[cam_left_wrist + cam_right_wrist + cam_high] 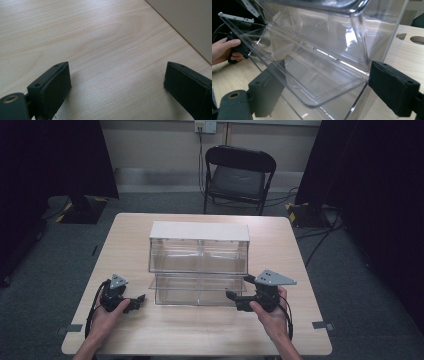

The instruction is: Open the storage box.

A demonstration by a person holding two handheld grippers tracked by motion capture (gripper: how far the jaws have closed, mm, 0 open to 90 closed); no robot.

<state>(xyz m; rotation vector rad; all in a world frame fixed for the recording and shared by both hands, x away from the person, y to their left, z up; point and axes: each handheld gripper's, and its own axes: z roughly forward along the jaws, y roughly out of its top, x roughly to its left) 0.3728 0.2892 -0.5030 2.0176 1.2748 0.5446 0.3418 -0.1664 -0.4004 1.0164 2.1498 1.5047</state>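
A clear plastic two-tier bin (pixel 199 255) with a white top stands in the middle of the wooden table (pixel 200 330). My right gripper (pixel 239 289) is open at the lower tier's right front corner. In the right gripper view the lower tier's clear flap (pixel 312 75) hangs tilted outward between the wide-apart jaws of that gripper (pixel 324 87), with the bin (pixel 317 30) rising behind. My left gripper (pixel 137 301) rests near the bin's left front corner, open; in its own view the left gripper (pixel 117 82) has bare tabletop (pixel 87 32) between its jaws.
A black folding chair (pixel 239 175) stands beyond the table's far edge, with cables on the grey floor around it. Dark curtains hang at both sides. In the right gripper view, the other hand (pixel 223 51) holds its gripper behind the bin.
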